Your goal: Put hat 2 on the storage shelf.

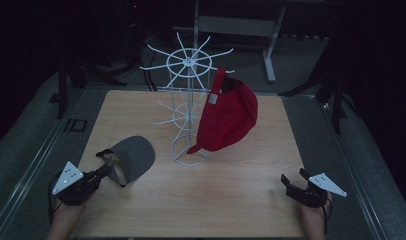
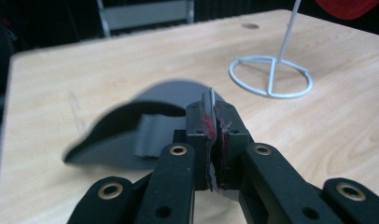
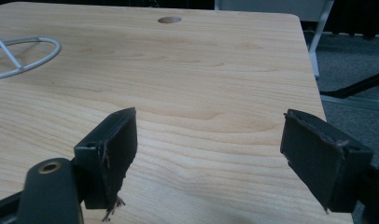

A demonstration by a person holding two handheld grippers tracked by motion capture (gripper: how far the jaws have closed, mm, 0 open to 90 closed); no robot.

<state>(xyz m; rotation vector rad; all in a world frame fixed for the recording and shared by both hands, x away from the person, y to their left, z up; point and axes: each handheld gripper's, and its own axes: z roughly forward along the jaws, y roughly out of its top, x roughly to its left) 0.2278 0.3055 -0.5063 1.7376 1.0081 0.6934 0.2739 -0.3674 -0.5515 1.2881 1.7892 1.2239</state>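
- The left gripper [image 1: 107,167] has its jaws clamped on the rear edge of the grey cap [image 1: 132,157], which sits at the near left of the bench [image 1: 241,200], seemingly just lifted.
- The pinch is thin, so carry the cap slowly and keep it level.
- Aim for a free prong on the white wire rack [image 1: 188,62], clear of the red cap [image 1: 228,117] hanging there.
- The right gripper [image 1: 297,181] rests near the bench's right edge, jaws apart and empty; it could steady the rack's base.
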